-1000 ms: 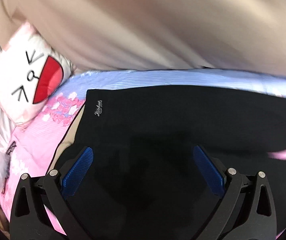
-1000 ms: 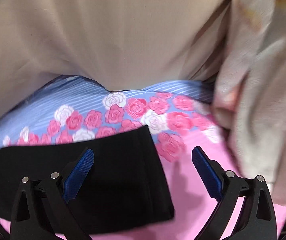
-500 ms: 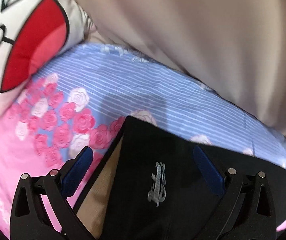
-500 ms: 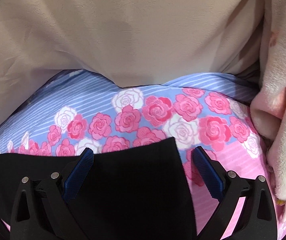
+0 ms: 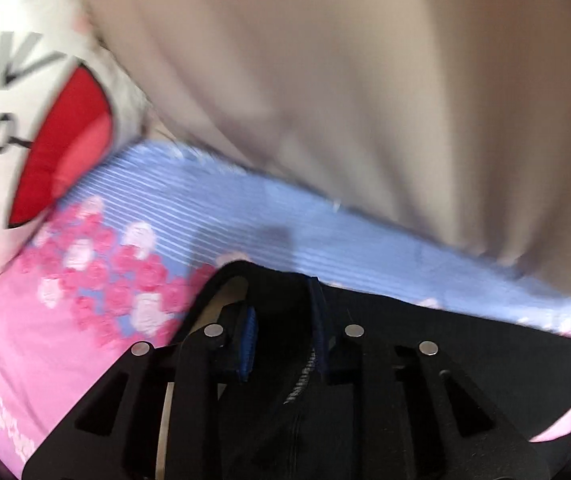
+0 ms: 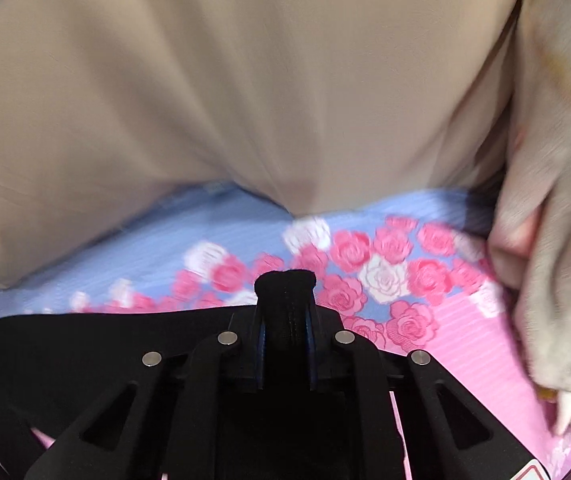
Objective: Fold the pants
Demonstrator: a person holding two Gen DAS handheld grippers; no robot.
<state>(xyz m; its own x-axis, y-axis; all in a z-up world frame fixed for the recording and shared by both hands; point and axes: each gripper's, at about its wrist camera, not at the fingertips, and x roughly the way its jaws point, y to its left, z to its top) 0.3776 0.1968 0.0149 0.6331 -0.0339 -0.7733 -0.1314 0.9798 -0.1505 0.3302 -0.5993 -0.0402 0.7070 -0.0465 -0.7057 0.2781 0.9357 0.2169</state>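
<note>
The black pants [image 5: 465, 344] lie flat on a bedsheet [image 5: 165, 216] — smooth, matte knit cloth over pale blue stripes and pink roses, near the sheet's far edge. The left gripper [image 5: 281, 340] pinches a raised ridge of the pants between its blue ribbed pads. The right gripper [image 6: 285, 320] clamps a bunched black nub of the pants [image 6: 85, 344]. A cartoon-face pillow [image 5: 37, 120] rests at the sheet's left corner — beige curtain [image 6: 245, 80] behind.

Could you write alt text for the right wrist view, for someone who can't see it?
The right gripper pinches a bunched edge of black pants lying on a rose-printed bedsheet, with a beige curtain behind.
</note>
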